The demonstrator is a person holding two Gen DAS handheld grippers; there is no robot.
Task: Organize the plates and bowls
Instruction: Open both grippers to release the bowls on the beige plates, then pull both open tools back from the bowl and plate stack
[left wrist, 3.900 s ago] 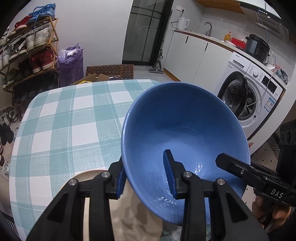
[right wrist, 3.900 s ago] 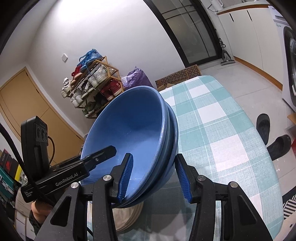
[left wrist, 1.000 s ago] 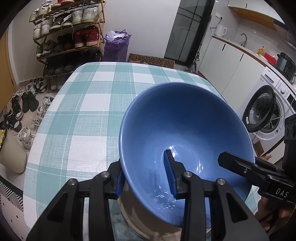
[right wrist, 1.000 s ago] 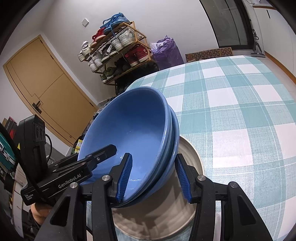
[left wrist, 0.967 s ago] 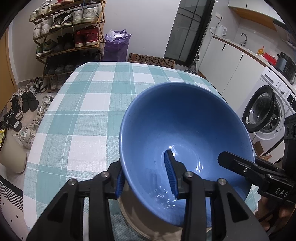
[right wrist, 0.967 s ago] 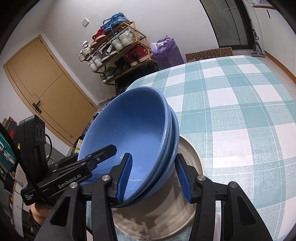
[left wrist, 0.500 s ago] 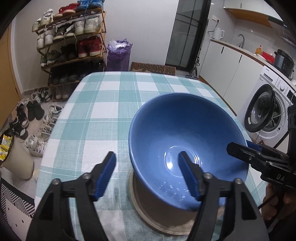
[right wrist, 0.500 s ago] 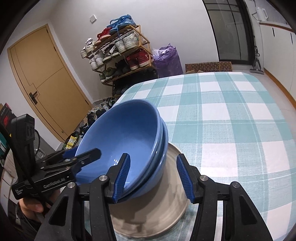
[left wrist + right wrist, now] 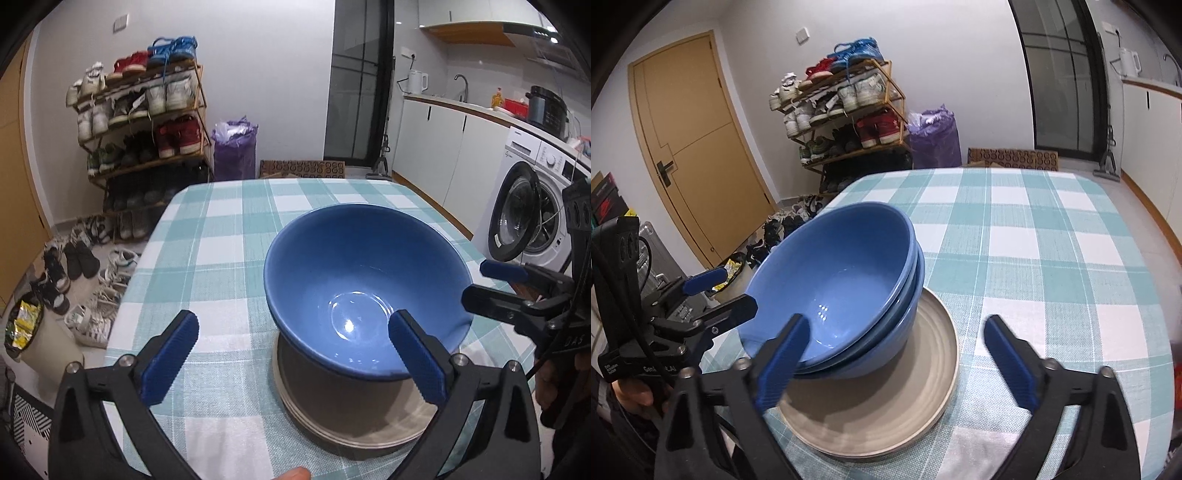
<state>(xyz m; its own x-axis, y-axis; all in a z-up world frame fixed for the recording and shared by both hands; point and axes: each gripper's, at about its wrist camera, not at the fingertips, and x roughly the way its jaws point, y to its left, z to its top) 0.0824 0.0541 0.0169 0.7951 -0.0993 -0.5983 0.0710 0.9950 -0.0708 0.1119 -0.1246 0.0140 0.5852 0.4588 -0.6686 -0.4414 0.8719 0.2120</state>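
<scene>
The left claw [image 9: 291, 354] is wide apart. It has just been opening, and nothing is pinched in it; its right blue finger [image 9: 417, 360] sits in front of the bowl rim, with no squeeze on it. The right claw [image 9: 901, 360] is wide apart too and has also just been opening. Its left blue finger [image 9: 781, 363] is in front of the near edge of the bowls and its other finger is out over the plate and the cloth, so it holds nothing. Just past the claws are the blue bowls [image 9: 838, 291]. They sit one inside the other, at least two of them, and they lean a little to one side. The bowls rest on a stack of grey plates [image 9: 886, 413], toward the back of the top plate. The plates lie on the bench [image 9: 1052, 258], close to its near edge, and the bench has a green and white checked cloth on it. From each side you can see the other claw beside the bowls, held in a person's hand [image 9: 631, 397]. Farther away, past the bench, there is a shoe rack [image 9: 144, 114] full of shoes by the wall, with a purple bag [image 9: 234, 149] next to it. A washing machine [image 9: 532, 218] stands off to the right, and a yellow door [image 9: 690, 140] is on the left.
</scene>
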